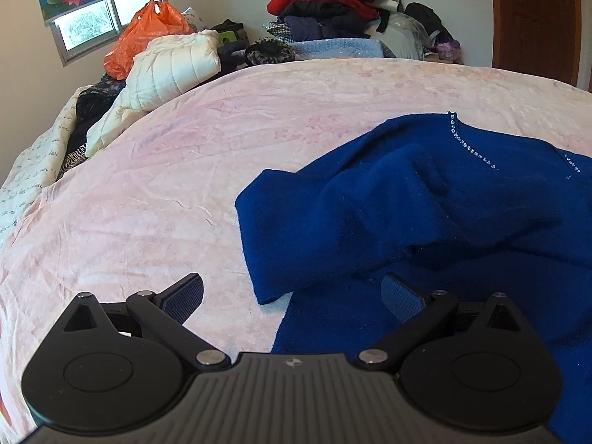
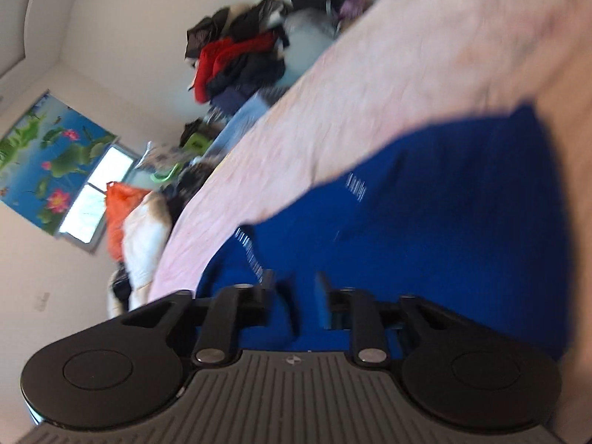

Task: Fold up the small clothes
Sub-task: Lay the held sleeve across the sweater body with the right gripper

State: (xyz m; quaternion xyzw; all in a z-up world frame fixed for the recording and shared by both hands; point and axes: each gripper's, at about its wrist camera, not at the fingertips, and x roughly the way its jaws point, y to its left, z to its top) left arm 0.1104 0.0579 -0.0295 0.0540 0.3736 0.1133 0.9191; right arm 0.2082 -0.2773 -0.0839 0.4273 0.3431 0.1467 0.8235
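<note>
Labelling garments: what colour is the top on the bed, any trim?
Deep blue garment, with a line of small clear sparkly studs along the neckline. Clearest in the left wrist view.

Daylight from the window; left view sharp, right view tilted, motion-blurred, both fisheye-bent.

garment: blue top, deep royal blue, fleecy knit
trim: line of small clear rhinestones along the neckline
state: unfolded, rumpled, soft ridges across the middle
pose: lying mostly flat, one sleeve-like flap reaching left with a squared end
location: on the pink bedspread, right half of the left wrist view
right wrist view: same blue top fills the lower centre, blurred, stones streaked
</note>
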